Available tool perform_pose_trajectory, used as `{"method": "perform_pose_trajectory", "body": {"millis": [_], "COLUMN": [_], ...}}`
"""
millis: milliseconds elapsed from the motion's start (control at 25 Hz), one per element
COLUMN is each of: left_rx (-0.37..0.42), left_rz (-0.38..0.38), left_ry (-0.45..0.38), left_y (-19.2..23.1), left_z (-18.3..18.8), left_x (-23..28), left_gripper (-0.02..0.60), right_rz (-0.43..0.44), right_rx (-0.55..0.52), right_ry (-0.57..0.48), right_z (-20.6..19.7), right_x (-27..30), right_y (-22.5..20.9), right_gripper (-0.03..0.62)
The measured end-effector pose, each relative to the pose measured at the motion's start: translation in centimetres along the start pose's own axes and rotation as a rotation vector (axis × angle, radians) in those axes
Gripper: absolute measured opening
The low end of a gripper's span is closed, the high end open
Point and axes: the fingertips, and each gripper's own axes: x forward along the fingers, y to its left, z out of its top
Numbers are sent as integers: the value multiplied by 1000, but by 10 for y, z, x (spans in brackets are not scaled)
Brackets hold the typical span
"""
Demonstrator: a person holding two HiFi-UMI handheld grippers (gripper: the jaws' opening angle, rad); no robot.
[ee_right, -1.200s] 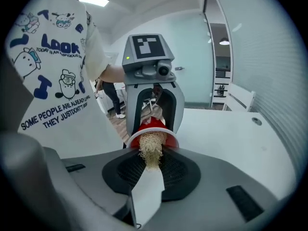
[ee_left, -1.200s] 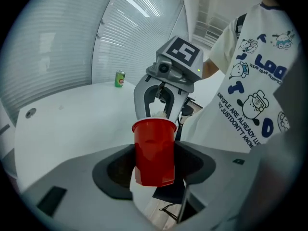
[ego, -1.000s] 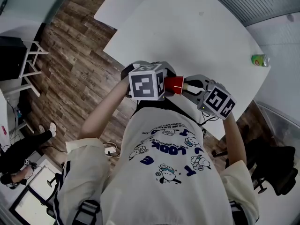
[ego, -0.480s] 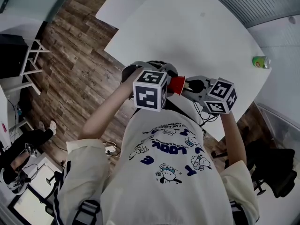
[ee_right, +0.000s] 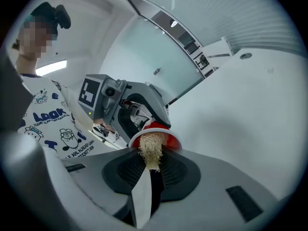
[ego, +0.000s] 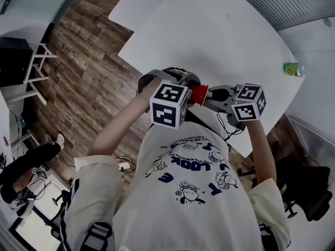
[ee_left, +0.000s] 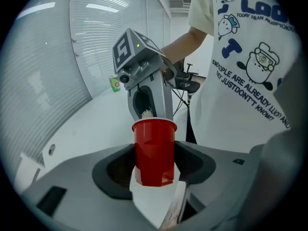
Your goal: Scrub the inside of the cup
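Red cup [ee_left: 154, 150] is held in the air before the person's chest, by the near edge of the white counter [ego: 220, 41]. Its long axis runs from gripper to gripper, with the mouth facing the right gripper [ee_right: 151, 163] and the base toward the left gripper [ee_left: 154, 174]. Left jaws are clamped on the cup's lower wall (a wide grip). Right jaws are nearly together, pinching a tan fibrous scrubber [ee_right: 151, 148]. The scrubber's tuft sits in the cup's mouth.
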Motion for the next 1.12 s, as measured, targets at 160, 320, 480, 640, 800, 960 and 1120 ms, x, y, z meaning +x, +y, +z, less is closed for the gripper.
{"method": "perform_pose_trajectory", "body": {"millis": [160, 320, 480, 640, 800, 960, 1120], "left_rx": [34, 97, 176, 210, 239, 324, 390], "left_rz": [20, 77, 154, 191, 238, 324, 401], "left_ry": [3, 17, 46, 54, 66, 104, 135], "left_y": [-1, 3, 10, 14, 18, 26, 32], "left_z": [0, -1, -3, -2, -2, -1, 2], "left_x": [3, 2, -1, -2, -4, -7, -11], "left_gripper": [285, 285, 285, 285, 287, 288, 288], "right_rz": [48, 104, 141, 159, 186, 236, 264], "right_rx": [99, 236, 334, 386, 459, 546, 598], "right_ry": [1, -58, -124, -157, -199, -272, -321], "right_z": [-3, 1, 7, 11, 15, 22, 25], "right_x": [1, 0, -1, -3, -4, -8, -12], "right_y": [-1, -4, -8, -9, -11, -15, -17], "right_gripper": [74, 74, 74, 74, 72, 72, 71]}}
